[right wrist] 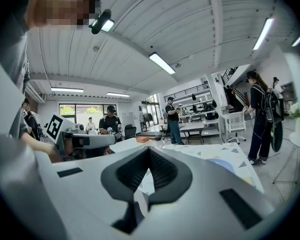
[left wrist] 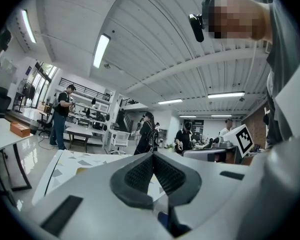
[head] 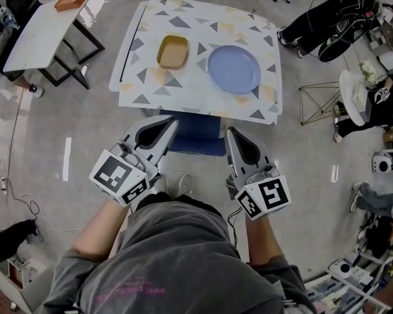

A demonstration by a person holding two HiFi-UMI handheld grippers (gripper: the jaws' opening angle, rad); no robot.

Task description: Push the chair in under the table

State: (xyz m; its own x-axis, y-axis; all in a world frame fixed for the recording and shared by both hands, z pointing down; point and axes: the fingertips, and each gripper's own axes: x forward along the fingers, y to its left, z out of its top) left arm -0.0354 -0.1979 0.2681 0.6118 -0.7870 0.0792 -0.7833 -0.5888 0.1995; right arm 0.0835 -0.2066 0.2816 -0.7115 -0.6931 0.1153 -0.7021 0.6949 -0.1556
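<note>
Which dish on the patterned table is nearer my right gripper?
The round blue plate: it lies ahead of the right gripper, the yellow rectangular dish further left.

Matt white covering with grey and yellow triangles on the rectangular table [head: 150,84]. Smooth, faintly glossy round blue plate [head: 234,69]; matt ochre rectangular dish [head: 173,51]. Cloth-like dark blue chair seat [head: 193,135]. Smooth pale plastic, ribbed black pads on left gripper [head: 172,122] and right gripper [head: 230,133]. Shiny grey floor [head: 72,149].

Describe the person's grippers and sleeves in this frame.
Both the left gripper and the right gripper have light grey wedge-shaped shells, dark grey ribbed pads and a white cube with black square markers at the rear. The person wears a grey short-sleeved shirt with pink print.
</note>
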